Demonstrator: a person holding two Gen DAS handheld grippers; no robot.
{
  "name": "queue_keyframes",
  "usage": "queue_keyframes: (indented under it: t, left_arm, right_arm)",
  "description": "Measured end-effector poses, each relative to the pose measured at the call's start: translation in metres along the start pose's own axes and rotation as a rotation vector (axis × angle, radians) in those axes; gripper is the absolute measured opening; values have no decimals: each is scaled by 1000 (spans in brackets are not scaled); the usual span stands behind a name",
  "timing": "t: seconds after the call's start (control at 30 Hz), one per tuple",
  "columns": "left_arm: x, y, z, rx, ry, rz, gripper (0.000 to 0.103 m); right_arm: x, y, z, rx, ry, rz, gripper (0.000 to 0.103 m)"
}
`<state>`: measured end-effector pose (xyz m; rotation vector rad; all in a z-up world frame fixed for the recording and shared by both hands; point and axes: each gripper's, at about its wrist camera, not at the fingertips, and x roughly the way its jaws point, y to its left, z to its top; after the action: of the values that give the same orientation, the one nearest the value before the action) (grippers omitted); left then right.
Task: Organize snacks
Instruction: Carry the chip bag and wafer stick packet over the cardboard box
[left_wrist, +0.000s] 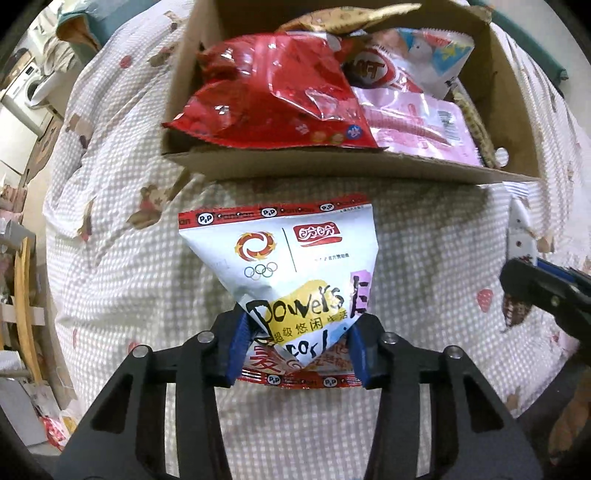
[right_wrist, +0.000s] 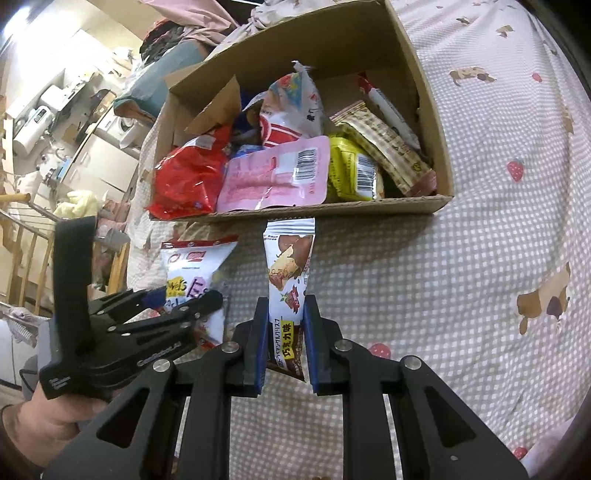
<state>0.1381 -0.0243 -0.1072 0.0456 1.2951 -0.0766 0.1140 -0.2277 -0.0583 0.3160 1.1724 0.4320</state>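
Both tongs clamp snack packets, left (left_wrist: 295, 343) and right (right_wrist: 284, 339), above a checked bedspread (right_wrist: 480, 258) in a cluttered room.

Bright indoor light, glare on the red bag (left_wrist: 273, 92), fisheye-bent, dark corners.

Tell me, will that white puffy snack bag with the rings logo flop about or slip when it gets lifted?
The white snack bag looks air-filled, so it is probably light and should hold its shape rather than droop. Its film looks glossy and creases where the left gripper pinches its lower end, so it might slide or swing, and hard squeezing could crush the contents.
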Motion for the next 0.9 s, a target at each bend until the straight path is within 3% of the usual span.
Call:
queue_keyframes:
  t: [0.2,0.33,0.47,0.9]
  left_arm:
    - [-21,7,-25,-58,-17,-17,41]
    - [-26,24,-28,-84,-33,-12,41]
    - [-44,15,-29,-102,-70,4,41]
    - [-104,21,2,-125,-259,-26,41]
  right_arm:
    - [-10,4,-2,-9,-17,26,18]
    - [-16,7,-6,-22,-25,38,18]
    - [-21,13,-5,-33,-34,54,18]
    - [-59,11,8,-38,-147,65,18]
